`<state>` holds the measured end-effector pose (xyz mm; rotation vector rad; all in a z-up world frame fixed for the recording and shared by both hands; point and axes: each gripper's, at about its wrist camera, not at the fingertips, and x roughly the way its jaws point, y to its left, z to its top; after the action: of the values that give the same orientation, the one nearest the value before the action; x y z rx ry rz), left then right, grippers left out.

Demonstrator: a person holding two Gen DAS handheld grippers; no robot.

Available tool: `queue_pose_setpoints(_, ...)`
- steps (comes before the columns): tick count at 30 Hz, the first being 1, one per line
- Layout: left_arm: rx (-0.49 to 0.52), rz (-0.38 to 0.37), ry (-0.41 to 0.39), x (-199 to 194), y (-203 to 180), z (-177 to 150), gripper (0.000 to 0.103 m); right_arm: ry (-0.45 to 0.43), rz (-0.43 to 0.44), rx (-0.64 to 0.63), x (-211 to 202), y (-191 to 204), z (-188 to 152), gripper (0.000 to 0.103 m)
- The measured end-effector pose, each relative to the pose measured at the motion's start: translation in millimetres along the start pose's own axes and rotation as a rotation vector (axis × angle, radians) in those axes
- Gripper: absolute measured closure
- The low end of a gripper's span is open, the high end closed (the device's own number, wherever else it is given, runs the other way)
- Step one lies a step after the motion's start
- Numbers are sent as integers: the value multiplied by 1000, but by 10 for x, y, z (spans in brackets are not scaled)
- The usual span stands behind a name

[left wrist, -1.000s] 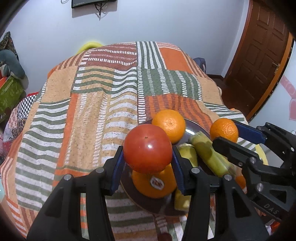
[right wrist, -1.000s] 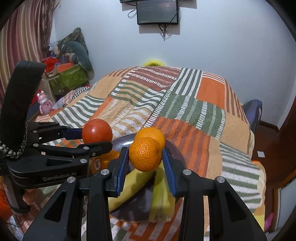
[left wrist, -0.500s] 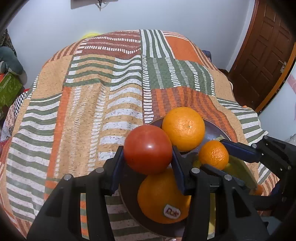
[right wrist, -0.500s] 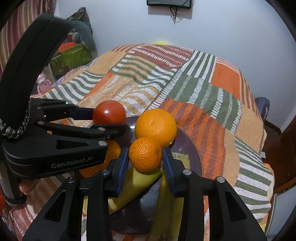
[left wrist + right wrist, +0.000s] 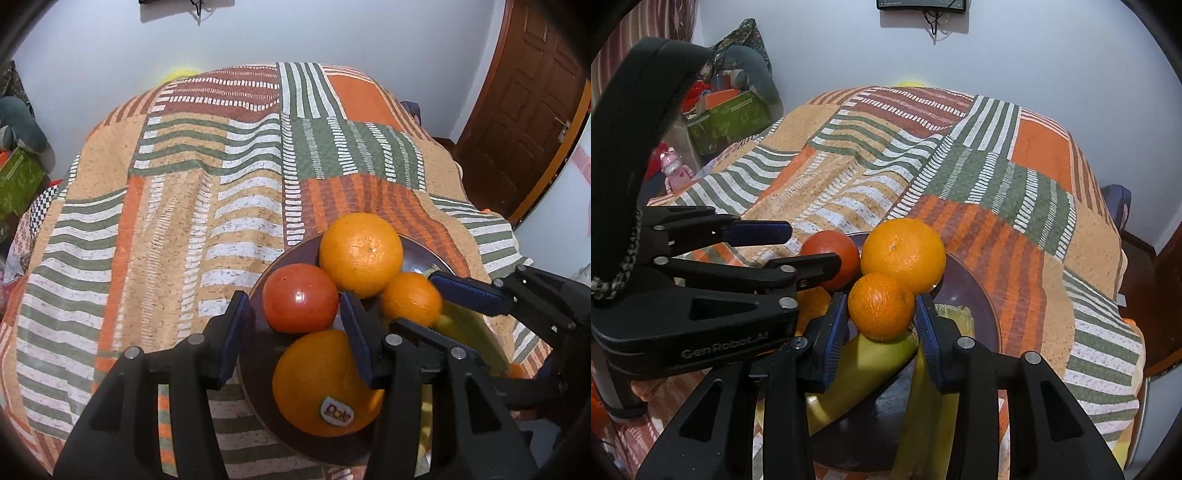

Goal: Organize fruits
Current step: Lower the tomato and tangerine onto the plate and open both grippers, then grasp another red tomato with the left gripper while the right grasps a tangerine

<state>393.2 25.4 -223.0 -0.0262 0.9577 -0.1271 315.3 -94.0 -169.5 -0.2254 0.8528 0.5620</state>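
Both grippers are at the dark plate [image 5: 280, 254], which sits on the striped patchwork bedspread [image 5: 177, 192] in the lower right of the left wrist view and the lower centre of the right wrist view. The left gripper [image 5: 295, 317] has its blue pads spread wider than the tomato [image 5: 300, 297]; there is a visible gap on the left pad's side, so the tomato appears to rest on the plate against the big orange [image 5: 361, 254], with a second, stickered orange [image 5: 325, 384] just below it in the frame. The right gripper [image 5: 881, 321] brackets the small mandarin [image 5: 881, 305]; its pads look slightly clear of the skin, though contact on the right pad is hard to rule out. The mandarin sits on top of the bananas [image 5: 875, 354], touching the big orange behind it. I judge this to be the release-and-withdraw step, and doing it well means opening each pair of fingers a little more before moving, then backing straight out along the finger axis instead of lifting sideways. The mandarin is perched on curved banana skin and could roll if a pad brushes it. The two tools overlap closely in the middle of both frames, so they should back out one at a time.
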Motion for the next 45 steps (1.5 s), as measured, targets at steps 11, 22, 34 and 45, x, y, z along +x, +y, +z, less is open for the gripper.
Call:
queue_pose_setpoints(11,-9,19,-86,-657,72,-83,48,-82,-35,29,-483,-14,-12,46)
queue_pose_setpoints(22,69,64,-123,-1409,-70,-507,35,-117,-141,77,-1196,-146,-424,46)
queue_pose_setpoints(34,114,18,-39,-1684,-374,-1285,31,-88,-189,146,-1720,-101,-1167,45)
queue_pose_setpoints(45,114,-66,68,-1524,-686,-1667,31,-16,-153,182,-1668,-4,-1632,45)
